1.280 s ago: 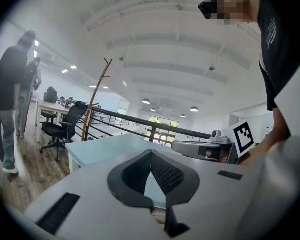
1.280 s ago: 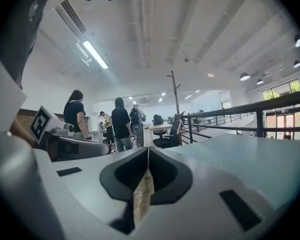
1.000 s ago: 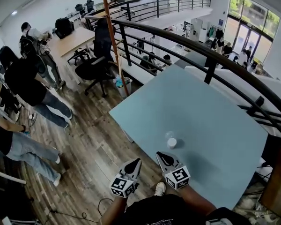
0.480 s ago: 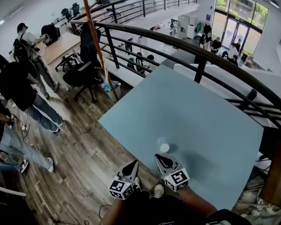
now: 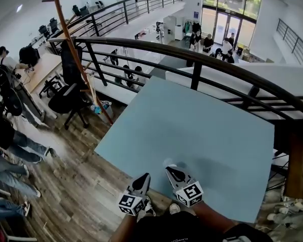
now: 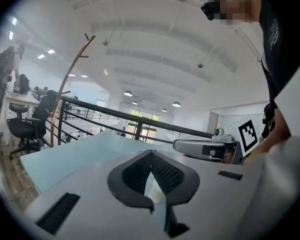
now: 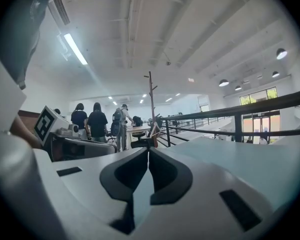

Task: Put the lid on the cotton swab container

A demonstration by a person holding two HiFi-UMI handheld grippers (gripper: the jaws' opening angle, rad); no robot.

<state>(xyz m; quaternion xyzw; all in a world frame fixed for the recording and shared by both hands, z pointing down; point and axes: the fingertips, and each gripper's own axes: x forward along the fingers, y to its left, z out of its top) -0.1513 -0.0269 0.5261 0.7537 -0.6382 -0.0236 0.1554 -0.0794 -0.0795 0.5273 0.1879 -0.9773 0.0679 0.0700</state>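
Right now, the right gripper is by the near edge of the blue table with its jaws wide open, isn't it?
No. The right gripper has its jaws shut, tips touching; the right gripper view shows that. It is by the near edge of the blue table.

The pale blue surface [image 5: 212, 130] lies open across its whole middle and far side. Near the close edge stands the small cotton swab container [image 5: 168, 162], just ahead of the right gripper [image 5: 170, 171]. Beyond the far edge, a black railing [image 5: 195, 76] bars the way.
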